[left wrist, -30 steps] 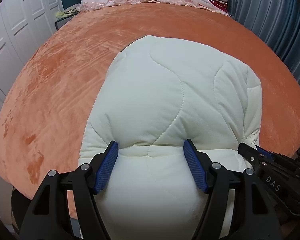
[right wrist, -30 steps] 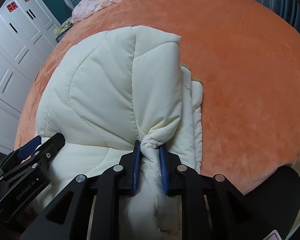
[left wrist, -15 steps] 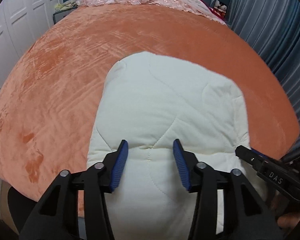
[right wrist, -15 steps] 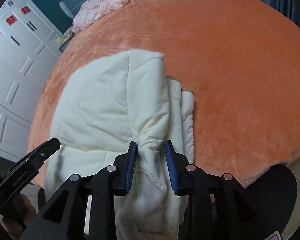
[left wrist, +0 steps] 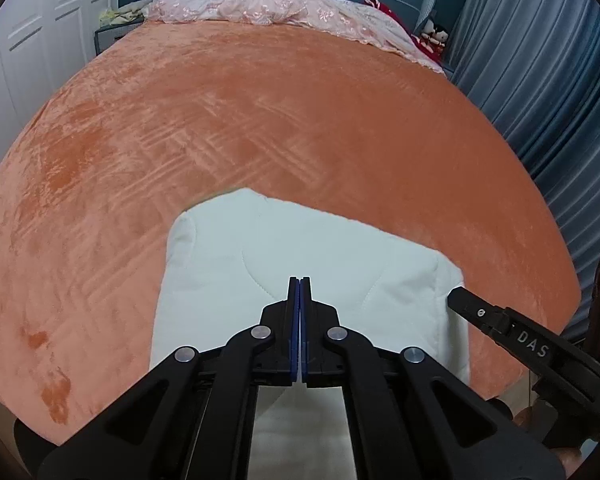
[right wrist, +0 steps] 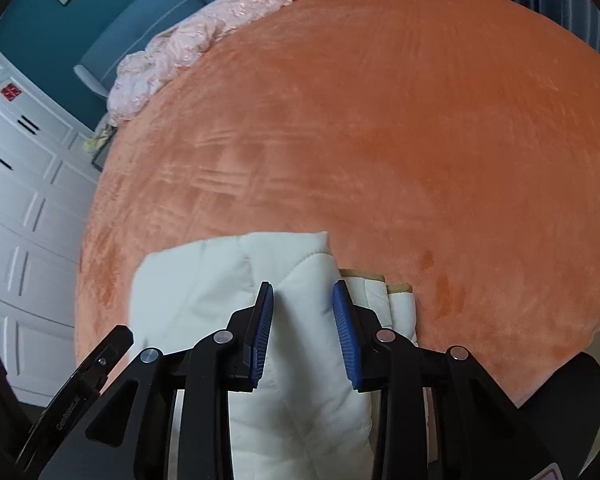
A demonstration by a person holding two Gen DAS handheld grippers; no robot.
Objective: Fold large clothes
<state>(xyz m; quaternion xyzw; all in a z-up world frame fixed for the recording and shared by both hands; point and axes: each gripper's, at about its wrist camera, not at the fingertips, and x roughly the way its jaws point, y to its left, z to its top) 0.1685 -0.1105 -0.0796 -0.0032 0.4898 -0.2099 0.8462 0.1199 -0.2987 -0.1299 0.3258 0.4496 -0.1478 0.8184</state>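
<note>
A cream quilted padded garment [left wrist: 300,256] lies folded into a compact block at the near edge of the orange bed [left wrist: 260,120]. It also shows in the right wrist view [right wrist: 204,280], with stacked folded edges on its right side. My left gripper [left wrist: 299,282] is shut and empty, raised above the garment's near part. My right gripper [right wrist: 302,292] is open and empty, its blue pads [right wrist: 342,304] apart over the garment's right part. The right gripper's tip shows in the left wrist view [left wrist: 460,294].
A pink embroidered blanket [left wrist: 280,4] is heaped at the head of the bed. White wardrobe doors [right wrist: 16,216] stand on the left and blue curtains [left wrist: 560,92] on the right. The bed's near edge [left wrist: 520,384] runs just below the garment.
Both grippers have pulled back and up from the garment. My right gripper let go of the fabric and opened. My left gripper closed from wide open to shut, empty.
</note>
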